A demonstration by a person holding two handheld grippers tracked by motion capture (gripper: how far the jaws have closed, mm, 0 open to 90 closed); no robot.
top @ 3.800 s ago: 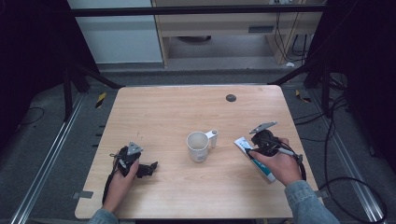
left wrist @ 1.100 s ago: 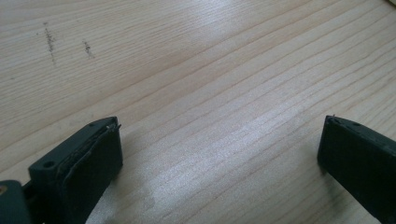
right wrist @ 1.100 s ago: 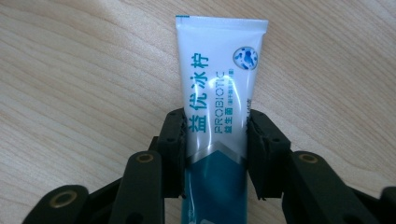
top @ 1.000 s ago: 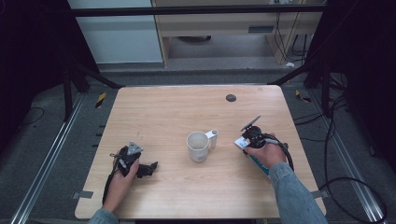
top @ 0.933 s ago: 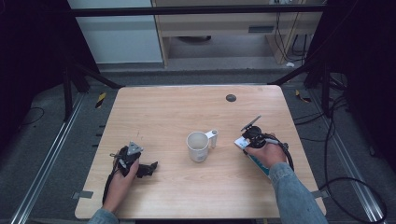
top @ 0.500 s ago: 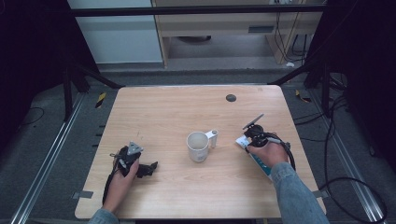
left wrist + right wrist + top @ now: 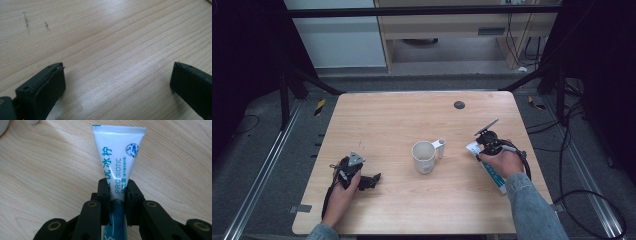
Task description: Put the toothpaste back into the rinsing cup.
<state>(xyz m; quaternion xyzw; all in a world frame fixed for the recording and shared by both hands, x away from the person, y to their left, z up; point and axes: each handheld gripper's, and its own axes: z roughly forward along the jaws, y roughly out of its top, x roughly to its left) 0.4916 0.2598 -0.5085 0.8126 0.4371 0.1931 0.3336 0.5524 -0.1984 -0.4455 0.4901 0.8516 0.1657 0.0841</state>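
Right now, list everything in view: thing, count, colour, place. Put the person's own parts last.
table: one, light wood, centre of the high view.
mug: one, white, upright at mid-table, handle toward the right gripper.
tube: one, white with teal print and the word PROBIOTIC, lying flat on the table's right side, crimped end away from the person.
disc: one, dark, small, on the table near the far edge; too small to identify.
left gripper: one, black, near-left part of the table, jaws wide apart over bare wood.
right gripper: one, black, jaws closed on the tube.
left hand: one, holding the left gripper.
right hand: one, blue denim sleeve, holding the right gripper.
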